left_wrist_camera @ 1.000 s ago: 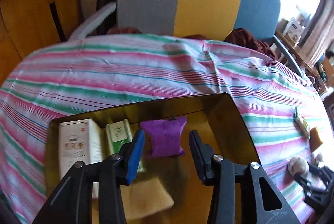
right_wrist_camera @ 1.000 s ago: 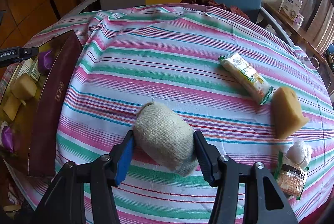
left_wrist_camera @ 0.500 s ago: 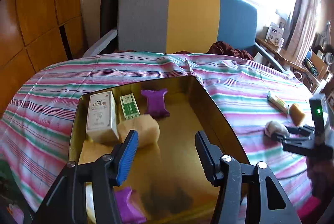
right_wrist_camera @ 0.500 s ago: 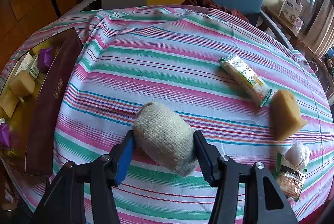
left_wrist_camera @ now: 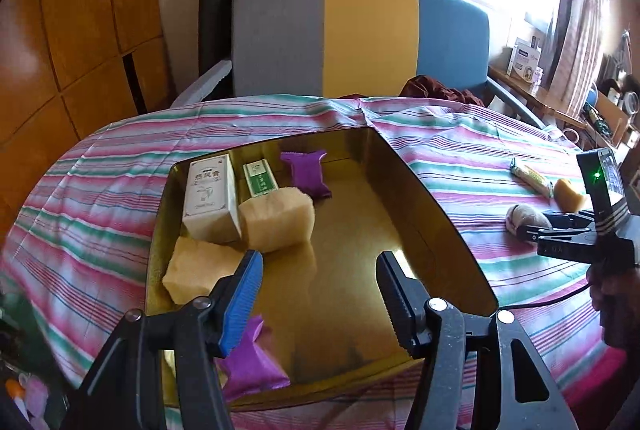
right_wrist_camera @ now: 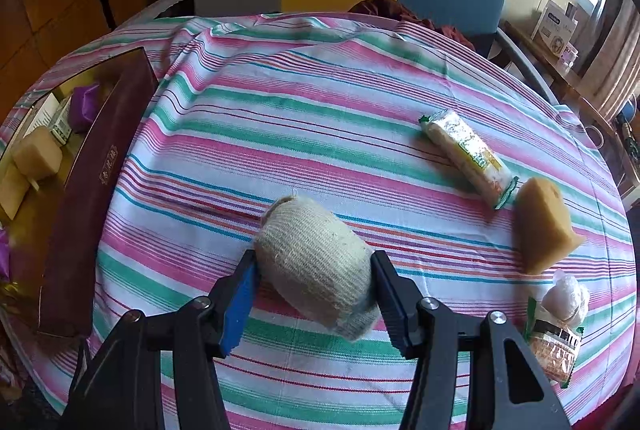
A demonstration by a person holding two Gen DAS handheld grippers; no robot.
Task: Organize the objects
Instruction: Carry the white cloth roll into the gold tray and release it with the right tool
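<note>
The left gripper point(left_wrist_camera: 318, 290) hangs over the near part of the gold-lined box point(left_wrist_camera: 420, 189); its jaws have just been opening and now stand moderately wide with nothing between them. Just beyond the blue-padded left jaw lie two yellow sponge blocks point(left_wrist_camera: 276, 218), and farther ahead a white carton point(left_wrist_camera: 210, 197), a green packet point(left_wrist_camera: 261, 179) and a purple sachet point(left_wrist_camera: 306, 173); a second purple sachet point(left_wrist_camera: 250, 366) lies under that same jaw. A placing step looks finished on this side. The right gripper point(right_wrist_camera: 312, 288) is over the striped cloth on the counter point(right_wrist_camera: 320, 117), and a rolled knitted sock point(right_wrist_camera: 316, 266) sits between its jaws, both of which appear to touch its sides, so it seems clasped though it rests on the cloth and is not yet lifted. Ahead and to the right of these jaws lie a long wrapped bar point(right_wrist_camera: 466, 157), another sponge point(right_wrist_camera: 542, 230) and, close beside the right jaw, a small snack pack point(right_wrist_camera: 558, 334). The box's maroon wall stands well off to the left of the jaws. The next move, I judge, calls for raising the sock clear of the cloth, carrying it leftward over that wall, and lowering it into the bare gold floor. The soft roll may sag or slip if the hold is light.
</note>
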